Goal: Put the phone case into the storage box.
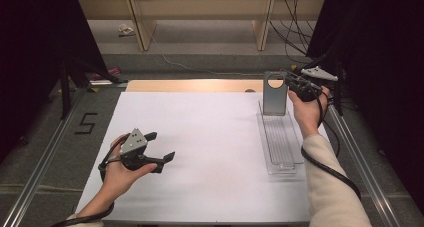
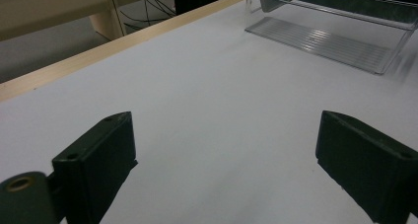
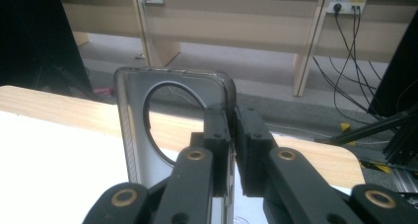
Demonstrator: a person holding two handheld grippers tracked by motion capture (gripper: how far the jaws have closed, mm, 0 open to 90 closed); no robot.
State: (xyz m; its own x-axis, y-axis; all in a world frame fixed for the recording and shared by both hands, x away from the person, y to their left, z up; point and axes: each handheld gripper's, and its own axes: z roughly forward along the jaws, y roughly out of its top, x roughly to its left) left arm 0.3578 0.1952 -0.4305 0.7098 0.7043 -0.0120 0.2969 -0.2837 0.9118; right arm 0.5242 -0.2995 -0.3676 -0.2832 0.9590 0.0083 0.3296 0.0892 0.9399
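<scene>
1. Biggest thing first: the white sheet-covered table with a pale wooden far edge (image 1: pixel 200 137). The sheet gives a plain work surface, and most of it is bare.

2. Next, the long clear ribbed plastic tray (image 1: pixel 280 142), lying lengthwise on the right side of the table and running away from the person. It looks like the base that the upright piece belongs with, though how the two join is hard to tell through the clear plastic.

3. The smoky grey translucent plate with a big round hole near its top (image 1: pixel 274 93) stands upright at the far end of the tray. In the right gripper view the plate (image 3: pixel 143 130) is pinched by its edge beside the hole — probably so the flat face stays square to the tray while it's seated or lifted. Its bottom end is cut off behind the jaws, so whether it touches the tray floor can't be made out.

4. The right gripper (image 1: pixel 296 85) is clamped on that plate, jaws nearly together, with the person's right hand (image 1: pixel 307 109) wrapped round it from the tray's right.

5. The left gripper (image 1: pixel 160 149) sits well apart over the bare near-left table, jaws spread wide and holding nothing — apparently just parked out of the way. Its own view catches the tray (image 2: pixel 340 31) in the distance, partly cropped and blurred.
</scene>
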